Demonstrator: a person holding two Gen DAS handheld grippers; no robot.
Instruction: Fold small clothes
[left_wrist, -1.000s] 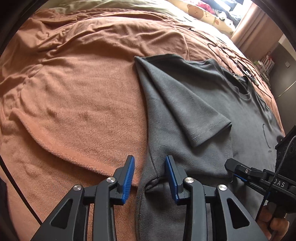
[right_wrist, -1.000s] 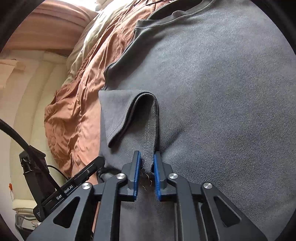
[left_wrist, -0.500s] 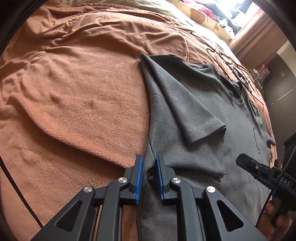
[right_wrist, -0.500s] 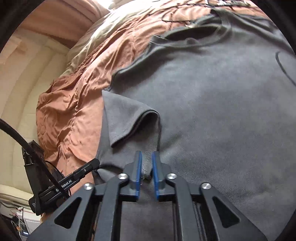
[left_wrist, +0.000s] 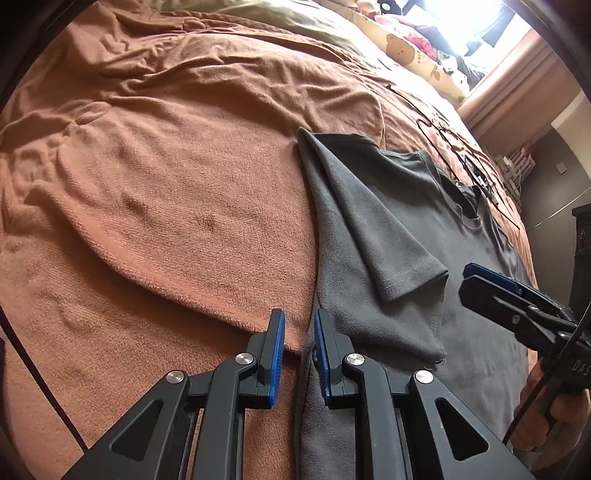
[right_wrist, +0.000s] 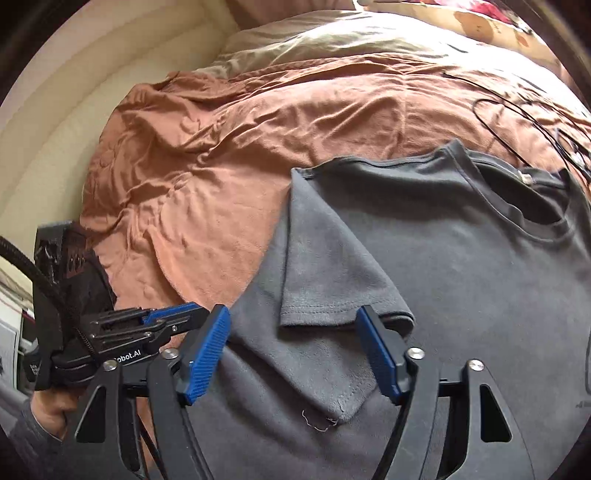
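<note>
Dark grey short-sleeved T-shirt lay flat on rust-orange fleece blanket covering the bed, sleeve folded inward. Left hand-held gripper, jaws narrowly parted, sat at the shirt's 9 o'clock edge, gripping nothing. Right hand-held gripper gaped wide above the sleeve. Legible print: "obot.AI", "DAS".

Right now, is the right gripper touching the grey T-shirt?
Apart: in the right wrist view the right gripper is wide open, raised above the grey T-shirt, pinching nothing.

Rumpled brown blanket (bright window beyond)
</note>
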